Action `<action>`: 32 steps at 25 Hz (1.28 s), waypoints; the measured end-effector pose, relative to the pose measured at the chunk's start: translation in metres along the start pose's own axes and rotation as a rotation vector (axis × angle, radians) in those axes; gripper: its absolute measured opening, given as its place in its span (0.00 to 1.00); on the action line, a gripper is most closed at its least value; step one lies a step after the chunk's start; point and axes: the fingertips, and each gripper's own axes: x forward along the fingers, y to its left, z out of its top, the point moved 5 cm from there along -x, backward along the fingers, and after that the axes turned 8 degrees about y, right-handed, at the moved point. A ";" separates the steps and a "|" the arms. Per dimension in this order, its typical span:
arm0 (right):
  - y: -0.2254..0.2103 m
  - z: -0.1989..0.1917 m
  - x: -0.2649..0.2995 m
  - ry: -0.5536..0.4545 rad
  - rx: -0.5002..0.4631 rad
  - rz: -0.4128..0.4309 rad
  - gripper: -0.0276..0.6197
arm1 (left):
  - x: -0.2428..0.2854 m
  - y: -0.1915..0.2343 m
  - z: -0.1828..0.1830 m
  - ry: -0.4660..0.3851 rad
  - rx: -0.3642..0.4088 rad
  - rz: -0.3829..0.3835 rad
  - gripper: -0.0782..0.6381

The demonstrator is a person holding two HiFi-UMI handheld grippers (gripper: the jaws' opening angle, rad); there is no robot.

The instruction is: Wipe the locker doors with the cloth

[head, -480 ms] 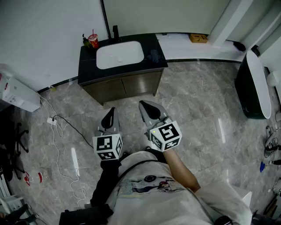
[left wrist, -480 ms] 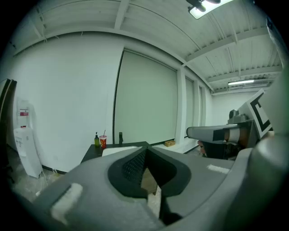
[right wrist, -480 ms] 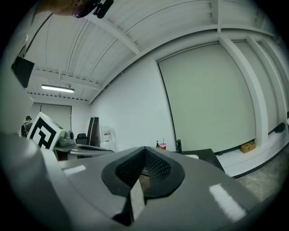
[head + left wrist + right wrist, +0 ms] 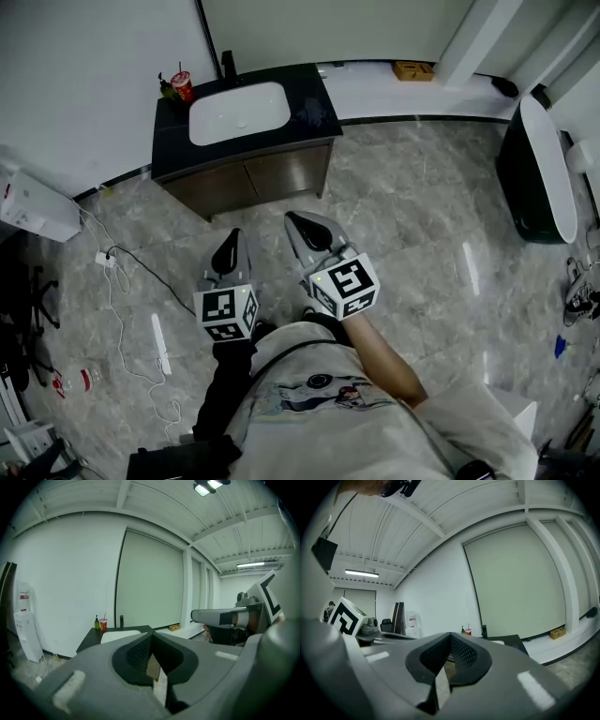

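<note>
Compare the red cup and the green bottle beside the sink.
The cup is red with a straw; the bottle is green with a pump-like top. In the left gripper view the bottle stands left of the cup. Both stand upright on the dark counter, beside the sink.

we read this as a bathroom mock-up built inside a lab or office hall. bathroom side: white basin (image 4: 239, 114) in a black worktop (image 4: 309, 111) over a wood cabinet (image 4: 267, 176), tap (image 4: 228, 66), freestanding tub (image 4: 516, 183), marble-look floor tiles (image 4: 412, 216). lab side: loose cables (image 4: 106, 256) on the floor, office chair (image 4: 386, 624), bare ribbed ceiling with a strip light (image 4: 362, 573).
</note>
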 end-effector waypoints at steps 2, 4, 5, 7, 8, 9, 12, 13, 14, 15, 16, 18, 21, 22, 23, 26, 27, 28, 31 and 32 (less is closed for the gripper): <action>-0.004 -0.003 -0.004 -0.001 0.005 0.008 0.05 | 0.003 -0.007 -0.002 0.004 -0.003 0.001 0.11; -0.008 -0.006 -0.008 0.001 0.004 0.015 0.05 | 0.007 -0.014 -0.003 0.011 -0.006 0.001 0.11; -0.010 -0.008 -0.010 0.001 0.003 0.020 0.05 | 0.009 -0.018 -0.004 0.016 -0.008 -0.001 0.11; -0.016 -0.012 -0.017 0.006 0.007 0.029 0.05 | 0.014 -0.029 -0.006 0.027 -0.006 -0.008 0.11; -0.020 -0.014 -0.020 0.009 0.013 0.030 0.05 | 0.016 -0.035 -0.006 0.033 -0.002 -0.014 0.11; -0.024 -0.017 -0.023 0.013 0.023 0.028 0.05 | 0.019 -0.040 -0.007 0.040 0.002 -0.020 0.11; -0.036 -0.027 -0.027 0.021 0.057 0.014 0.05 | 0.028 -0.050 -0.010 0.064 0.018 -0.039 0.11; -0.040 -0.030 -0.027 0.025 0.069 0.007 0.05 | 0.031 -0.052 -0.011 0.071 0.022 -0.044 0.11; -0.044 -0.034 -0.026 0.028 0.080 0.001 0.05 | 0.035 -0.052 -0.012 0.077 0.026 -0.048 0.11; -0.048 -0.037 -0.023 0.032 0.090 -0.007 0.05 | 0.040 -0.051 -0.013 0.082 0.027 -0.050 0.11; -0.053 -0.039 -0.019 0.036 0.099 -0.014 0.05 | 0.045 -0.048 -0.013 0.087 0.028 -0.053 0.11; -0.061 -0.041 -0.010 0.045 0.112 -0.028 0.05 | 0.058 -0.043 -0.013 0.098 0.026 -0.062 0.11; -0.074 -0.044 0.007 0.062 0.117 -0.052 0.05 | 0.087 -0.036 -0.012 0.109 0.019 -0.099 0.11; -0.079 -0.045 0.014 0.069 0.115 -0.060 0.05 | 0.100 -0.033 -0.012 0.111 0.016 -0.115 0.11; -0.085 -0.046 0.022 0.076 0.113 -0.068 0.05 | 0.114 -0.030 -0.010 0.110 0.013 -0.131 0.11; -0.111 -0.044 0.046 0.106 0.124 -0.105 0.05 | 0.156 -0.026 0.006 0.100 0.006 -0.181 0.11; -0.121 -0.042 0.054 0.118 0.132 -0.118 0.05 | 0.169 -0.025 0.014 0.094 0.005 -0.197 0.11; -0.130 -0.037 0.064 0.131 0.135 -0.127 0.05 | 0.180 -0.022 0.023 0.088 0.008 -0.212 0.11; -0.154 -0.021 0.104 0.149 0.122 -0.142 0.05 | 0.214 0.003 0.042 0.088 0.007 -0.227 0.11; -0.160 -0.017 0.118 0.152 0.122 -0.142 0.05 | 0.224 0.014 0.044 0.096 -0.005 -0.222 0.11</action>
